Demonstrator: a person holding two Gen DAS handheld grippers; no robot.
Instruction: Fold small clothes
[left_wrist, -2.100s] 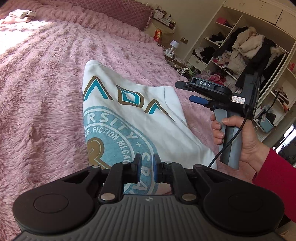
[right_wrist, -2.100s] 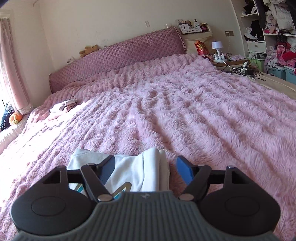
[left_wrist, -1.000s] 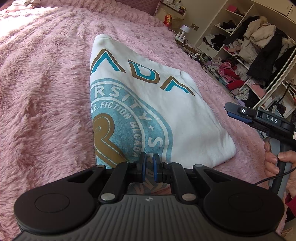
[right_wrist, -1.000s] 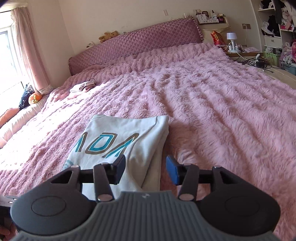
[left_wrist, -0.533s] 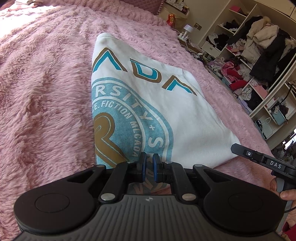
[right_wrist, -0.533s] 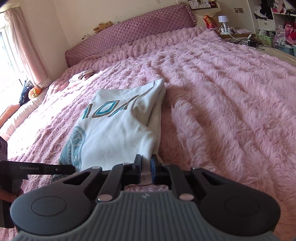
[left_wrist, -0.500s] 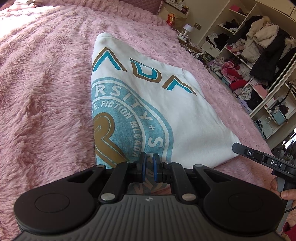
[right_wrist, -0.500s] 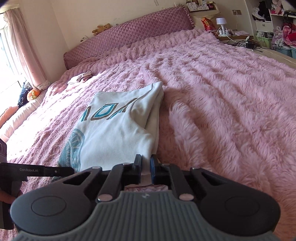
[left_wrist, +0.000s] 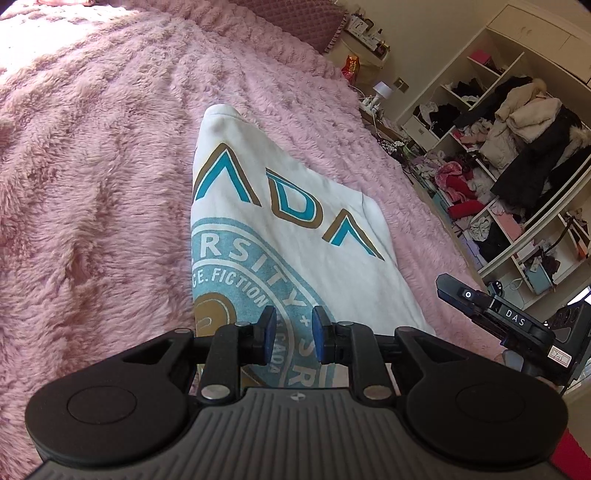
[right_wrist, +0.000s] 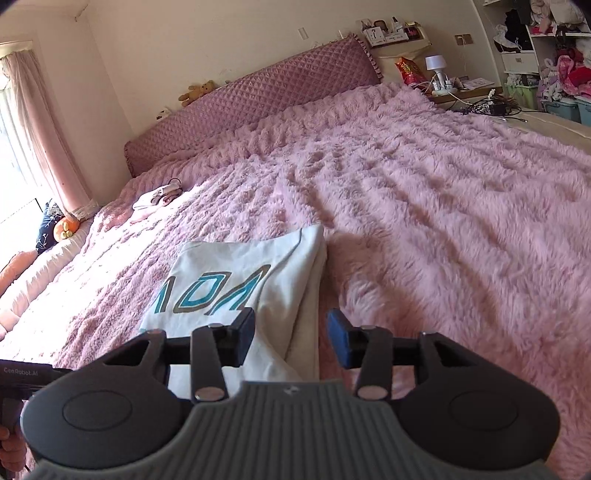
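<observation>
Light: bright daylight from curtained window (right_wrist: 22, 147), left | Glare: upper-left bedding | Blur: slight, right view | Edges: fisheye bending

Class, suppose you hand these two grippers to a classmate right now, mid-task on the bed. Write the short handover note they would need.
Left gripper: jaws opening, nothing pinched; it sits above the near edge of the shirt.
Right gripper: jaws opening, empty; the shirt's right edge lies below the gap, not gripped.
Shirt: white with a teal print, lying folded into a rectangle on the pink blanket, print side up.
Done: sides folded in, layers stacked along the right edge.
Left: probably one more fold across, or tidy the edges. A small bundle of cloth lies near the headboard; whether it needs folding is unclear.
</observation>
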